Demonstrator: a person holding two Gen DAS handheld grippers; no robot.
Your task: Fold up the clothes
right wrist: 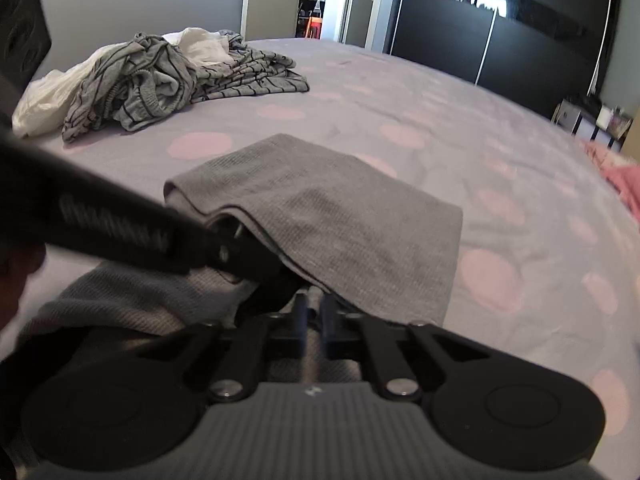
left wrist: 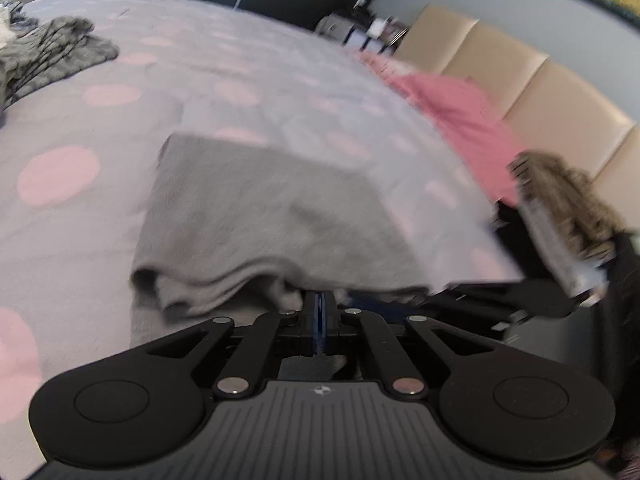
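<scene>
Ribbed grey garment (right wrist: 320, 216), folded flat, near hem pinched by both clenched hand-held grippers (left wrist: 319, 304) (right wrist: 316, 304)

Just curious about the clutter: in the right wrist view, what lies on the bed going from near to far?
Hand-held gripper → folded grey garment → striped grey clothes pile with white cloth.

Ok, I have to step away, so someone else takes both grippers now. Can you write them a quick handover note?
Left gripper: shut on the near edge of the grey garment.
Right gripper: shut on that same edge, further along.
The grey garment lies partly folded on the spotted bedspread, its near edge lifted.
Striped clothes and white clothes lie in an unfolded heap at the far side; a pink item lies by the headboard.
Left to do: finish this fold, then the heap.
</scene>
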